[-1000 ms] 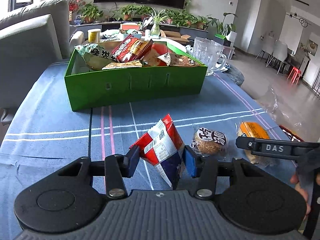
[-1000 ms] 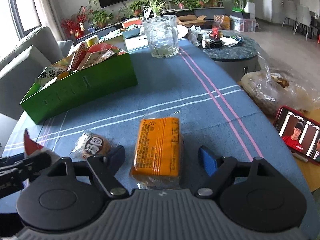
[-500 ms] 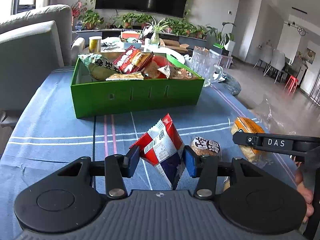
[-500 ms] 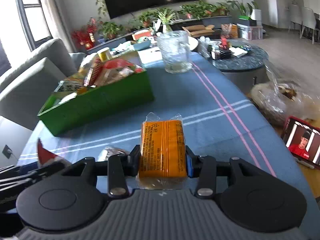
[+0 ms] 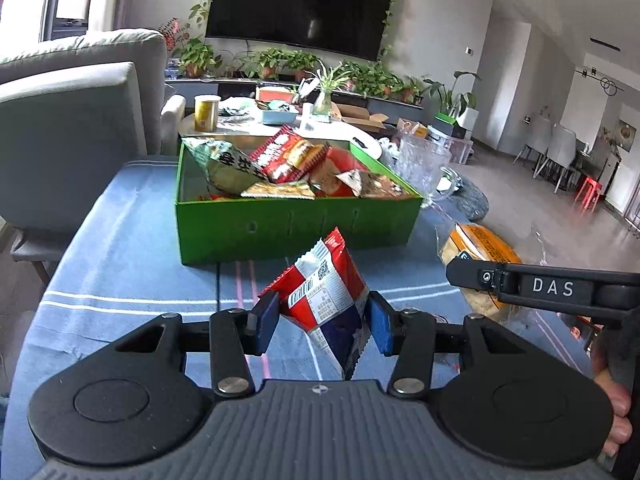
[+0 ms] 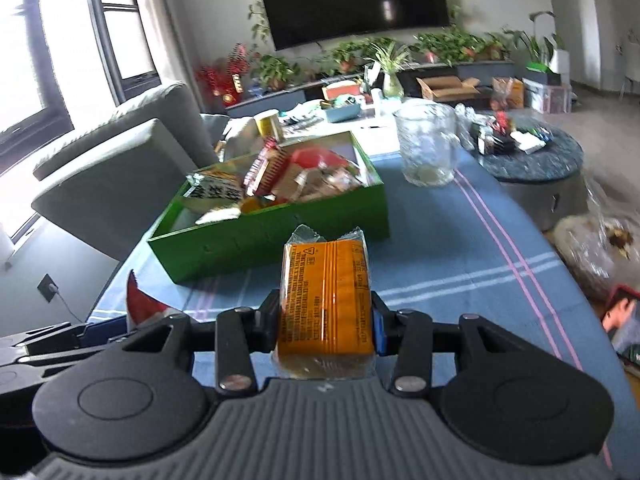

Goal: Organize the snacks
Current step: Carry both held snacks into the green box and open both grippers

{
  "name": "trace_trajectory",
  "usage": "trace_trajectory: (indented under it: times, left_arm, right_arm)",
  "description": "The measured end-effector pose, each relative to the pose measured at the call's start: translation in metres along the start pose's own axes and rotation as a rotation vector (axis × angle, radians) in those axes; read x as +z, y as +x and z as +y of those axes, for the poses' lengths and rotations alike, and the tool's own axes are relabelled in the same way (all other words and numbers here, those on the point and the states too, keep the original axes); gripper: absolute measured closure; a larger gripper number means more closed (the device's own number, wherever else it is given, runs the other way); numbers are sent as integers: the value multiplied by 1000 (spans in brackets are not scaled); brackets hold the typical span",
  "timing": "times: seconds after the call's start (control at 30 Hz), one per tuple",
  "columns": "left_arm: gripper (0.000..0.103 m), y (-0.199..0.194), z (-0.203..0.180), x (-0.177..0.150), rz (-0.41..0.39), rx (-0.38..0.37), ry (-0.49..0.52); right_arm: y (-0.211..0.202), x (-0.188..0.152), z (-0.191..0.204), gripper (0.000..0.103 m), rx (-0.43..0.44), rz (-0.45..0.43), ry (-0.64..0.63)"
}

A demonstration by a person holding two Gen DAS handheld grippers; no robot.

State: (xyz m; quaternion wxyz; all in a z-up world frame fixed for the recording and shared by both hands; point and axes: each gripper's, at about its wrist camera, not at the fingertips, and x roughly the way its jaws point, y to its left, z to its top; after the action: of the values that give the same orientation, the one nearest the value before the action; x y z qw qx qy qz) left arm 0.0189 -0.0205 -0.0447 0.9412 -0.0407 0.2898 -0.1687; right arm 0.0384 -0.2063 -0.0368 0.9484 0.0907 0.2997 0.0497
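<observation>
My left gripper (image 5: pixel 322 320) is shut on a red, white and blue snack packet (image 5: pixel 324 284), held tilted above the blue striped tablecloth (image 5: pixel 120 264). My right gripper (image 6: pixel 326 320) is shut on an orange wrapped packet (image 6: pixel 326 284), also held off the cloth. Ahead of both stands the green box (image 5: pixel 296 228) (image 6: pixel 280 236), piled with several snack bags. In the left wrist view, one of the right gripper's fingers (image 5: pixel 520 284) crosses the orange packet (image 5: pixel 480 248) at the right. The red packet's corner (image 6: pixel 138 308) pokes up at the lower left of the right wrist view.
A glass mug (image 6: pixel 426 148) stands on the cloth to the right of the box. A grey armchair (image 5: pixel 68 140) is beside the table's left edge. A clear plastic bag of food (image 6: pixel 592 248) and a phone (image 6: pixel 620 312) lie at the right edge. A round side table (image 6: pixel 532 160) stands beyond.
The right gripper closed on the orange packet and lifted it off the cloth. Both grippers rose with their packets and drew nearer the green box.
</observation>
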Motion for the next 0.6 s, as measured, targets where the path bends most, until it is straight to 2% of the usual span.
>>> trace_trajectory:
  times: [0.17,0.6]
  left_arm:
    - [59,5,8,8,-2,43,-16]
    - [59,13,18,11,1,41,-50]
  right_arm:
    - [8,6,5,36,39,-3,-11]
    - [18,12,6,36,33,0,-15]
